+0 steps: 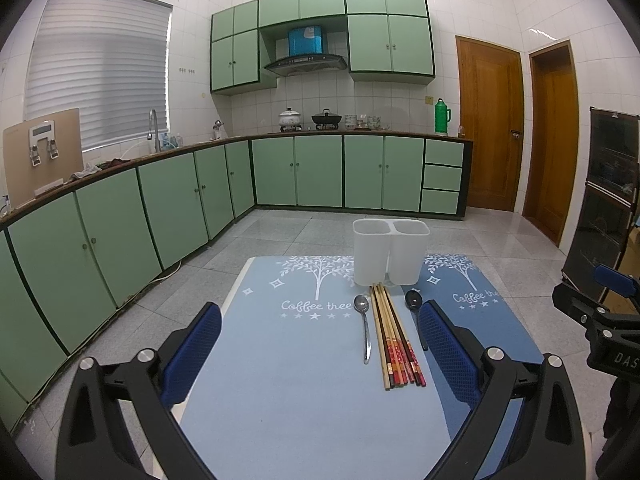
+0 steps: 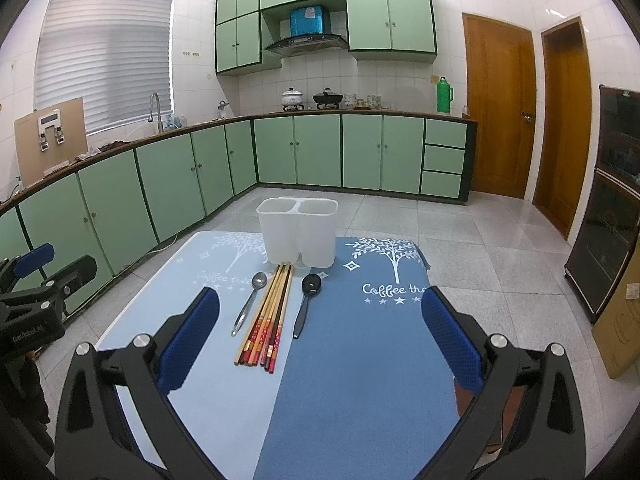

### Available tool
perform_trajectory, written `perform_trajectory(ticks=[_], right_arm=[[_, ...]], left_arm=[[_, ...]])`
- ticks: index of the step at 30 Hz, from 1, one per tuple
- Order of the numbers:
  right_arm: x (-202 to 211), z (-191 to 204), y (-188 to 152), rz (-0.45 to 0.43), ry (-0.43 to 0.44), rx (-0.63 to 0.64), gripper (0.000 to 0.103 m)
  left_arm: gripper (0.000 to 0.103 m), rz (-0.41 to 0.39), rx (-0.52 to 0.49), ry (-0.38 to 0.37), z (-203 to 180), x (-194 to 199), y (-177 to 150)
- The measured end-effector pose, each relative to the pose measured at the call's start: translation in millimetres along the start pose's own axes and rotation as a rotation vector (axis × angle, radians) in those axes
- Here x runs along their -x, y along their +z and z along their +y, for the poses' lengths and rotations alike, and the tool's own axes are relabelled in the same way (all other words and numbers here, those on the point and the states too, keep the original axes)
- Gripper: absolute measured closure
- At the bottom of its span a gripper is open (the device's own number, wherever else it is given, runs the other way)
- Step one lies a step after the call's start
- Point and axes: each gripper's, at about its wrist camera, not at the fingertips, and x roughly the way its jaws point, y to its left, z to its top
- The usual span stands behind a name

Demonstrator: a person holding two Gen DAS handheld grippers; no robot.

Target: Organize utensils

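Nothing is picked yet: both the left gripper [image 1: 320, 354] and right gripper [image 2: 320, 340] hover wide open and empty, so next one must close on the chopsticks [image 2: 267, 320] near the bench's far edge, before the holder [image 2: 297, 232].

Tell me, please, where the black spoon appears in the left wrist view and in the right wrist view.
Left wrist view: the black spoon lies right of centre, partly behind the tool's right finger.
Right wrist view: the black spoon lies near centre, fully visible.
Shared landmark: it is just right of the chopsticks, before the white holder.
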Motion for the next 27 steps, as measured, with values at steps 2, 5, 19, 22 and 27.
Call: perform_trajectory(ticks=[2,5,19,22,27], right_arm=[[0.7,-0.3,-0.1,-0.001,0.001,-0.001,0.005],[0.1,-0.4,-0.3,-0.002,0.000,-0.001,0.005],[-31.3,-4.8,4.4,0.028,-0.015,0.000,0.005],[-49.3,-5.0,8.4,0.038,-0.023,0.010,0.005],[-93.4,-5.1,11.6,0.072,-0.041,0.017,0.005]], left_arm=[[0.006,0.002,0.000,0.001,1.1,-0.6,-0.2],[0.006,0.003,-0.001,0.001,2.6,-1.2,-0.4],[0.006,0.037,-0.002,0.003,3.3,-31.3,2.1],[0.006,0.058,-0.002,0.010,5.8,-52.5,3.3],[0.006,0.092,-0.004,0.023,7.7,-94.6,4.4]])
